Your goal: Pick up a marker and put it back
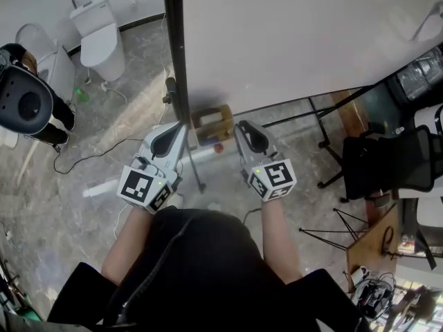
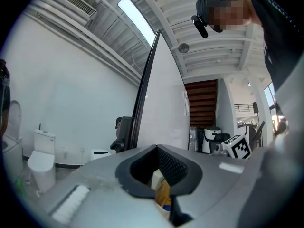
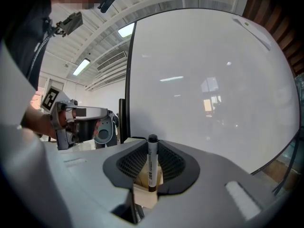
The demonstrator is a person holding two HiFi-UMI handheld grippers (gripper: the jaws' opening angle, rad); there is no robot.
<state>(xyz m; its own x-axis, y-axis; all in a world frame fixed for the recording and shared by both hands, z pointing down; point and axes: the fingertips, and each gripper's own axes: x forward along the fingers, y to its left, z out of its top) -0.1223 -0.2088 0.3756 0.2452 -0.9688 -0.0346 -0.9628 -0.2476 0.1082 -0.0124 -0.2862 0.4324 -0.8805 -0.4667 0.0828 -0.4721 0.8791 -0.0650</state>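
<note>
marker (image 3: 152, 163) stands upright between the jaws of the right gripper (image 1: 243, 127), its black cap on top and its pale barrel running down between the two meshed pads. the jaws are part-way closed and press on the barrel, so the gripper has hold of it. right under the marker sits a wooden box (image 1: 213, 122). from the right gripper view we cannot tell whether the marker's lower end touches the box or hangs just over it.

in the head view the box lies at the lower edge of the whiteboard (image 1: 297, 40), between the tips of the two grippers. both point at the board. the left gripper (image 1: 180, 128) is just beside the board's black post (image 1: 174, 47). its jaws stand a little apart and hold nothing. through the gap between its pads we see only a slice of the box.

we see the person's bare forearms (image 1: 277, 237) reaching out from black sleeves. on the grey floor (image 1: 138, 81) a white toilet (image 1: 100, 37) stands well off to the left, and a black chair (image 1: 394, 161) stands to the right of the board.
</note>
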